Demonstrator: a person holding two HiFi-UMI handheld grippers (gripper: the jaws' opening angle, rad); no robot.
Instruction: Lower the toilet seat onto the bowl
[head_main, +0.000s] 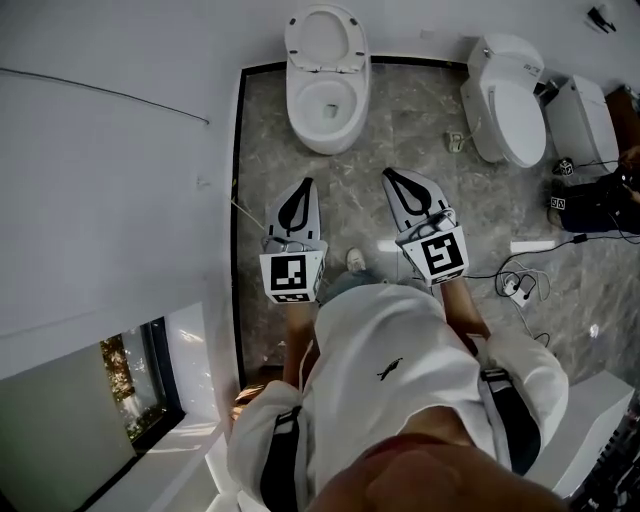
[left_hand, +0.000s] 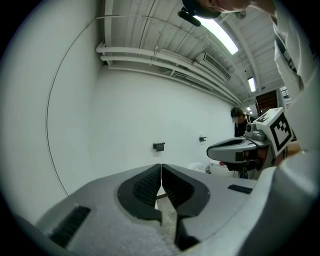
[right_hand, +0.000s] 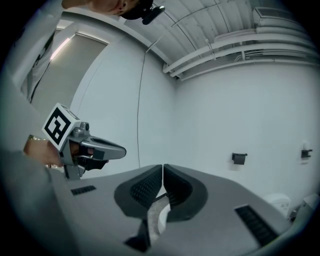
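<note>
Person (head_main: 390, 370) standing, holding left gripper (head_main: 304, 188) and right gripper (head_main: 394, 180) side by side, both jaws pressing together on nothing; toilet (head_main: 325, 115) sitting at floor's (head_main: 410, 130) far edge, seat (head_main: 291, 42) standing upright.

white ceramic toilets (head_main: 327, 90) (head_main: 505, 100): 2 | white boxy fixture (head_main: 585, 120), kind unclear: 1 | grey hand-held grippers: 2, left gripper (head_main: 307, 182), right gripper (head_main: 386, 173) | black-and-white square-marker cubes (head_main: 292, 276) (head_main: 437, 252): 2 | small black wall fittings (right_hand: 239, 158) (right_hand: 305, 153): 2 | long ceiling lights (left_hand: 220, 35) (left_hand: 251, 84): 2 | dark-framed window (head_main: 140, 380): 1
</note>
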